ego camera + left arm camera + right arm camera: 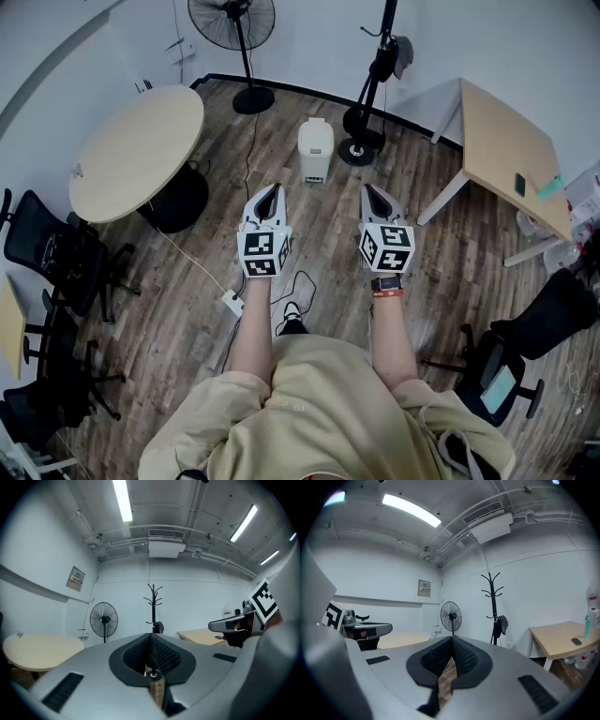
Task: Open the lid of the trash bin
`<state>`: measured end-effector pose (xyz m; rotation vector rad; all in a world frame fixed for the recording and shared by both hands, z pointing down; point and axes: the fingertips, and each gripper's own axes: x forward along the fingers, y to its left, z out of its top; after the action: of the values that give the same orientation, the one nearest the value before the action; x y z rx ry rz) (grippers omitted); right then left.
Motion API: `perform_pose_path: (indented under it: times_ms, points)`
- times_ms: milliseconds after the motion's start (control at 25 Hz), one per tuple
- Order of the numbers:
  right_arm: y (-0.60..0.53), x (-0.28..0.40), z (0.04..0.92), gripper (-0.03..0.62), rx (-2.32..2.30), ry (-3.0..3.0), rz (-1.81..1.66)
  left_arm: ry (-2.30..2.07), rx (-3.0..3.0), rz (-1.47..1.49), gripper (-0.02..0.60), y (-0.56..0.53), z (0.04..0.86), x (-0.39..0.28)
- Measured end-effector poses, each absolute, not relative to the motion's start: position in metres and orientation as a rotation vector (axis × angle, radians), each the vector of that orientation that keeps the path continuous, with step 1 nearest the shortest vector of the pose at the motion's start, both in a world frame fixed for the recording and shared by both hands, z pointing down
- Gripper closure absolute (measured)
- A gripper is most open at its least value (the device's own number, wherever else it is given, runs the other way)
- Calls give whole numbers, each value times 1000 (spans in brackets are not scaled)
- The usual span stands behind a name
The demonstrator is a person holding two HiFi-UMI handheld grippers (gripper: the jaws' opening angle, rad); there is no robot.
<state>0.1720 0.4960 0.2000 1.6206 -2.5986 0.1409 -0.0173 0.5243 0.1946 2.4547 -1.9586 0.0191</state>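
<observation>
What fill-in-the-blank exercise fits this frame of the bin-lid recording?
1. The lid of the white trash bin is ____.
2. The fingers of the left gripper and of the right gripper are pressed ____, holding nothing.
3. The table at the head view's left has a ____ top.
Missing words: closed; together; round.
</observation>
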Motion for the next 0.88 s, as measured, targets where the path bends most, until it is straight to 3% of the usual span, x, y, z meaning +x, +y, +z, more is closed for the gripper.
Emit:
perform_pose_path:
  times_ms: [880]
  points:
    - [332, 75, 224, 589, 1777, -2508, 205, -1823, 2554, 34, 557, 347, 213, -99]
